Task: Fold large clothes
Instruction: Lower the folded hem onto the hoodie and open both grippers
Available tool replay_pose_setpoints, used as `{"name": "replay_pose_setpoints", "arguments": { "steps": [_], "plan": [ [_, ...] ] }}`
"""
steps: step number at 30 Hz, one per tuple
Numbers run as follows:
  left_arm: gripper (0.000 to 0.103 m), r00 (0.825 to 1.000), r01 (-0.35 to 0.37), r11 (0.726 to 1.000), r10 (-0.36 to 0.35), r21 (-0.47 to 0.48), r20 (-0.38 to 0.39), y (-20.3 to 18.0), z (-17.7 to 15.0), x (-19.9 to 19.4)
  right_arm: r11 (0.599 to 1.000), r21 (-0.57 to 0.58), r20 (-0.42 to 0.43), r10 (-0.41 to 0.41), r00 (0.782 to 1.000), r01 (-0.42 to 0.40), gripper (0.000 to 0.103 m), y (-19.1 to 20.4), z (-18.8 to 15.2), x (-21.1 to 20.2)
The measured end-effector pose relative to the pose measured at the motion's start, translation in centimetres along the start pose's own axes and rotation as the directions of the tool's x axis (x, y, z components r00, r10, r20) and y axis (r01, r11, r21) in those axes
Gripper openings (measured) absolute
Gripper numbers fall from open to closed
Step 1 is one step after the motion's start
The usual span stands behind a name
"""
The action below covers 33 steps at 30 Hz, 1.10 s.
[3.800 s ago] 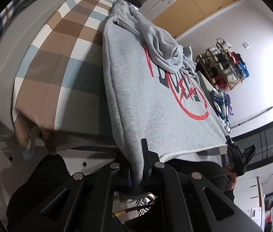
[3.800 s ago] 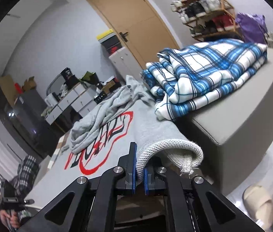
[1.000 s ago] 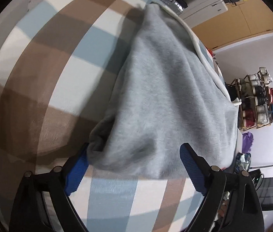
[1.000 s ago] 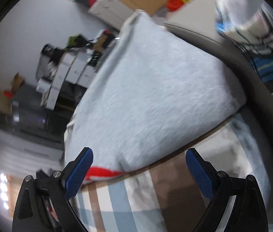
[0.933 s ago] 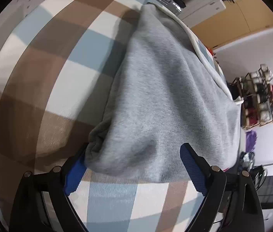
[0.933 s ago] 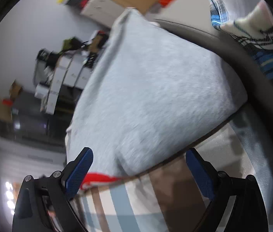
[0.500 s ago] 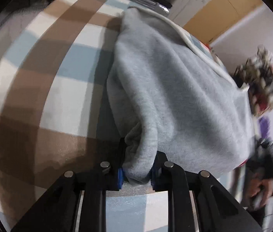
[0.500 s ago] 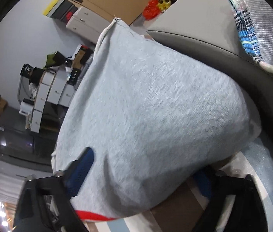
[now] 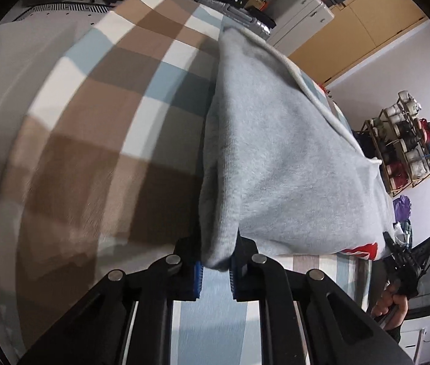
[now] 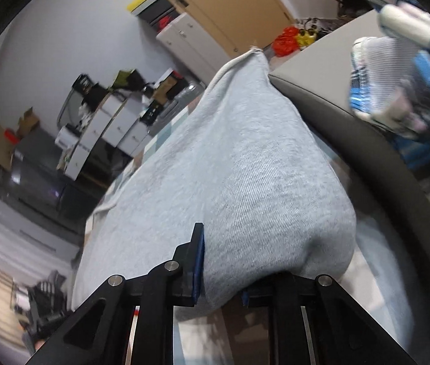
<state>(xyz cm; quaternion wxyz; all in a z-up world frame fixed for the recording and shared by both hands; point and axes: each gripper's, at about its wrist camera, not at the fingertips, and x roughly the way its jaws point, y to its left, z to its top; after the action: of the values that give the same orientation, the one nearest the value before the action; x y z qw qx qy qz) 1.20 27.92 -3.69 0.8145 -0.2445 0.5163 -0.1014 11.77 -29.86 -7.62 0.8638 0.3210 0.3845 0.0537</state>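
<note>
A grey sweatshirt lies folded over on a brown, blue and white checked blanket; a strip of its red print shows at the near right edge. My left gripper is shut on the folded near corner of the sweatshirt. In the right wrist view the same grey sweatshirt fills the middle, and my right gripper is shut on its thick folded corner. The right gripper and the hand holding it show at the far right of the left wrist view.
A blue and white plaid garment lies on a grey surface to the right. White drawer units and a wooden door stand behind. A shoe rack stands by the far wall.
Both grippers were open around the folded sweatshirt's near corners a second ago. They have since closed on those corners and pulled back slightly, lifting the fabric.
</note>
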Motion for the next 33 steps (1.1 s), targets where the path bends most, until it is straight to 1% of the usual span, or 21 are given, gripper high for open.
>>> {"name": "replay_pose_setpoints", "arguments": {
  "steps": [4,7,8,11,13,14,15,18,20,21,22,23,24,25,26,27,28,29,30,31,33],
  "plan": [
    [0.007,1.000,0.023,0.999,-0.022,0.034,-0.014,-0.1,-2.0,-1.8,0.998,-0.059,-0.022,-0.009,1.000,0.008,0.018,0.3,-1.2,-1.8],
    [0.007,1.000,0.029,0.998,-0.029,0.060,-0.007,-0.8,-3.4,-3.0,0.997,-0.076,-0.049,-0.001,0.999,-0.002,0.018,-0.3,-2.5,-3.5],
    [0.007,0.999,0.045,0.997,-0.044,0.066,-0.007,-1.2,-4.0,-3.5,0.996,-0.086,-0.058,-0.004,0.998,-0.001,0.018,-0.4,-3.0,-4.0],
    [0.007,0.999,0.050,0.994,-0.052,0.095,0.013,-1.7,-5.6,-5.2,0.991,-0.130,-0.101,-0.016,0.995,0.003,0.018,-0.2,-4.0,-4.6],
    [0.007,0.996,0.009,0.996,-0.016,0.084,0.086,-2.2,-6.9,-6.7,0.981,-0.196,-0.158,-0.040,0.987,0.009,0.018,0.2,-4.9,-4.1],
    [0.007,0.992,0.021,0.996,-0.032,0.088,0.120,-2.6,-7.7,-7.5,0.977,-0.211,-0.172,-0.048,0.984,0.010,0.018,0.1,-5.6,-4.1],
    [0.008,0.990,0.024,0.996,-0.036,0.092,0.135,-3.6,-8.0,-7.5,0.976,-0.217,-0.182,-0.057,0.982,0.016,0.018,0.0,-5.8,-4.0],
    [0.008,0.987,-0.003,0.994,-0.015,0.112,0.157,-4.5,-8.5,-7.9,0.980,-0.199,-0.176,-0.055,0.983,0.019,0.019,-0.2,-5.8,-4.6],
    [0.016,0.979,-0.084,0.987,0.055,0.140,0.199,-5.4,-7.7,-8.8,0.968,-0.245,-0.175,-0.096,0.980,0.051,0.022,0.4,-6.0,-5.2],
    [0.019,0.970,-0.148,0.978,0.115,0.146,0.213,-5.6,-7.9,-9.3,0.961,-0.270,-0.172,-0.118,0.978,0.069,0.022,0.8,-6.3,-5.7],
    [0.020,0.933,-0.289,0.949,0.248,0.129,0.261,-6.2,-7.5,-10.1,0.953,-0.290,-0.174,-0.137,0.975,0.082,0.027,1.1,-6.5,-6.1],
    [0.022,0.885,-0.374,0.922,0.324,0.096,0.333,-6.8,-7.2,-11.2,0.949,-0.303,-0.180,-0.150,0.972,0.091,0.030,1.6,-6.7,-6.5],
    [0.030,0.864,-0.385,0.919,0.324,0.089,0.385,-7.4,-7.1,-12.1,0.948,-0.307,-0.181,-0.142,0.973,0.082,0.039,2.0,-6.8,-7.1],
    [0.065,0.862,-0.366,0.925,0.296,0.101,0.411,-8.1,-6.8,-12.5,0.948,-0.312,-0.171,-0.124,0.978,0.066,0.047,2.7,-6.8,-8.0],
    [0.095,0.871,-0.324,0.938,0.245,0.125,0.426,-8.8,-6.4,-12.6,0.945,-0.321,-0.154,-0.118,0.981,0.063,0.052,3.2,-6.9,-8.8],
    [0.099,0.884,-0.253,0.954,0.159,0.164,0.439,-9.6,-5.8,-12.4,0.942,-0.330,-0.136,-0.117,0.984,0.066,0.061,3.9,-6.7,-9.3],
    [0.099,0.894,-0.200,0.958,0.094,0.203,0.438,-10.8,-4.9,-11.6,0.940,-0.336,-0.112,-0.109,0.988,0.066,0.073,4.4,-6.6,-9.8],
    [0.099,0.902,-0.193,0.952,0.077,0.238,0.425,-12.0,-3.9,-10.2,0.937,-0.343,-0.069,-0.092,0.993,0.063,0.079,5.4,-6.1,-10.4],
    [0.099,0.910,-0.195,0.945,0.074,0.262,0.409,-12.8,-3.3,-9.1,0.931,-0.360,-0.033,-0.075,0.997,0.058,0.089,6.6,-5.3,-10.7],
    [0.099,0.920,-0.196,0.936,0.072,0.293,0.384,-14.0,-2.1,-7.0,0.923,-0.381,-0.021,-0.073,0.997,0.059,0.095,7.5,-4.8,-10.7],
    [0.099,0.934,-0.190,0.933,0.076,0.307,0.349,-15.1,0.3,-2.8,0.878,-0.467,-0.015,-0.129,0.992,0.107,0.096,10.9,-2.8,-8.8]
  ]
}}
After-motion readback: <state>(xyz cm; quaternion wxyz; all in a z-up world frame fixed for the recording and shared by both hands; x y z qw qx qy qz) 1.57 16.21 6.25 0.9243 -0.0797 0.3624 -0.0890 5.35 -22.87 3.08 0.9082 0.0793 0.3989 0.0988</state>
